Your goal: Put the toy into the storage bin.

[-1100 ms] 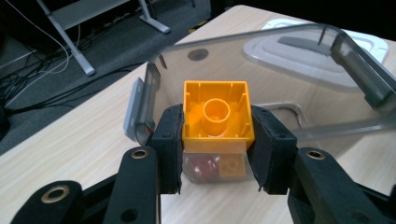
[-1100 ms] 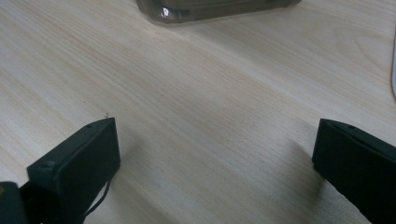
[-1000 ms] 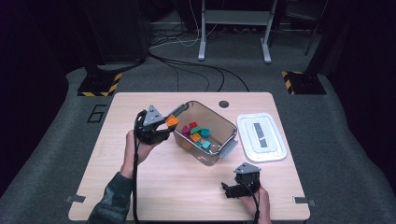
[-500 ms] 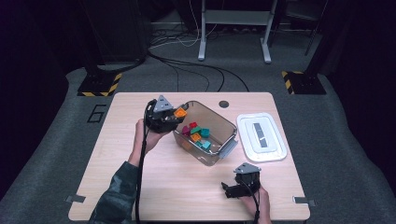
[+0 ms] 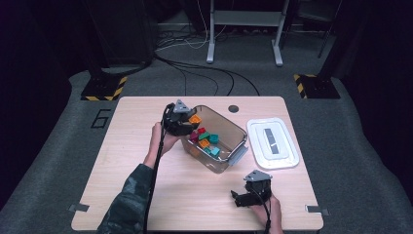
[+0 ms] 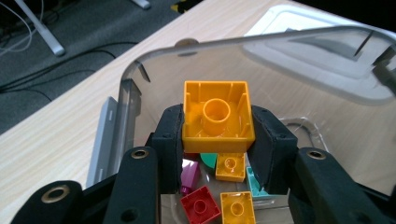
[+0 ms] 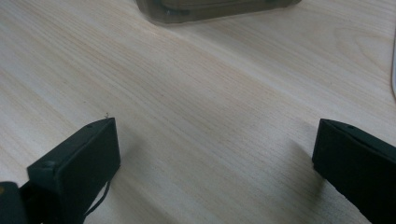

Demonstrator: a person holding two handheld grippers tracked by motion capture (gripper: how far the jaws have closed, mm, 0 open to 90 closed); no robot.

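Observation:
My left gripper (image 5: 187, 123) (image 6: 218, 135) is shut on an orange brick (image 6: 218, 116) (image 5: 195, 118), held with its hollow underside facing the camera. It hangs over the near-left corner of a clear plastic bin (image 5: 233, 131) (image 6: 140, 93). Several red, orange, teal and purple bricks (image 5: 205, 140) (image 6: 219, 196) lie in the bin below it. My right gripper (image 5: 242, 197) (image 7: 215, 158) rests near the table's front edge, right of centre; its jaws stand wide open over bare wood.
The bin's white lid (image 5: 272, 143) lies flat to the right of the bin. A small dark round hole (image 5: 234, 108) sits at the table's far edge. The light wooden table (image 5: 126, 146) has free room at the left and front.
My left gripper has carried the orange brick to the right, from beside the bin's left end to over its corner, and slightly lower. The right gripper has not moved.

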